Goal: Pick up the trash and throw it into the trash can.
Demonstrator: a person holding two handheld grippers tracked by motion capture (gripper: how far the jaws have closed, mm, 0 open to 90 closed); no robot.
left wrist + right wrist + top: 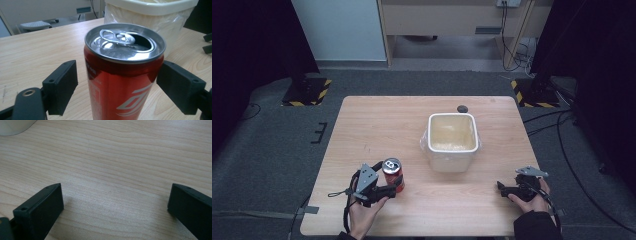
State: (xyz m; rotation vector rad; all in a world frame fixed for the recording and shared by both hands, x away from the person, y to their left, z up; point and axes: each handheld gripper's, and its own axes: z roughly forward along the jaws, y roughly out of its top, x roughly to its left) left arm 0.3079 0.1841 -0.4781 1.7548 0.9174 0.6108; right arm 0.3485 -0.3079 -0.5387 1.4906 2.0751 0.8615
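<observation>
A red drink can (393,172) with an opened silver top stands upright near the table's front left. My left gripper (393,189) reaches it from the left, held in a hand, and its jaws stand on either side of the can. In the left gripper view the can (122,82) sits between the two black pads; a gap shows at the left pad (62,87), while the right pad (180,87) lies close against the can. At the front right my right gripper (503,188) rests open, and between its jaws (115,202) there is bare wood.
A cream plastic bin (452,117) lined with a clear bag stands in the table's middle, just beyond the can (150,7). A small dark round object (462,108) lies behind it near the far edge. The wooden table (377,130) stands on grey carpet.
</observation>
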